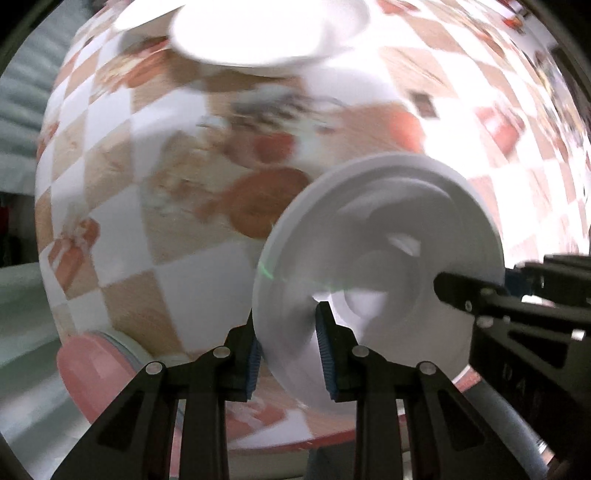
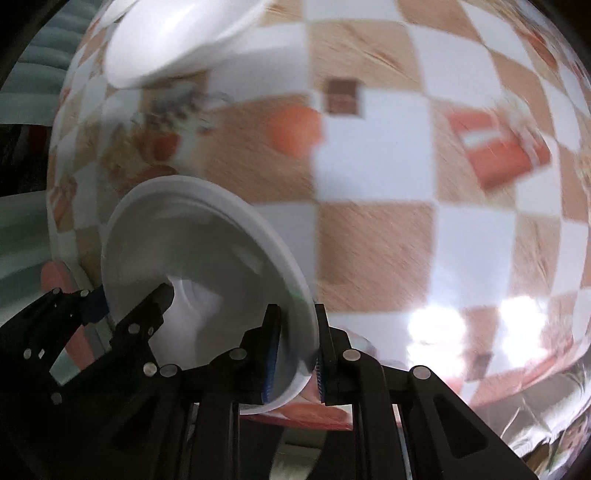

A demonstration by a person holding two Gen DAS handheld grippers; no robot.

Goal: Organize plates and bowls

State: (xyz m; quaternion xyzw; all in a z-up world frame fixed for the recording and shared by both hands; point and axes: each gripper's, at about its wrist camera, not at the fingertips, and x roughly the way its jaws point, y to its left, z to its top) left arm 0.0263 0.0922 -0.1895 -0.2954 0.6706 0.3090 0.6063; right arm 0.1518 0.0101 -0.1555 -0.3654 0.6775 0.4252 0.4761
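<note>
A white bowl (image 1: 384,236) is held tilted above a checkered tablecloth (image 1: 122,206), gripped at opposite sides of its rim by both grippers. In the left wrist view the bowl fills the lower right of the frame; the left gripper (image 1: 290,350) clamps the near rim between its blue-padded fingers (image 1: 325,354), one outside and one inside the wall, jaws narrow. The right gripper (image 1: 454,288) reaches in from the right edge onto the far rim. In the right wrist view the bowl (image 2: 192,251) lies at lower left, and the right gripper (image 2: 297,354) pinches its rim between nearly closed jaws, with the left gripper (image 2: 122,302) at the far side. A white plate (image 1: 266,29) rests on the cloth at the top of the frame, well apart from the bowl. A pink object (image 1: 92,373), blurred, sits at lower left at the table's edge.
</note>
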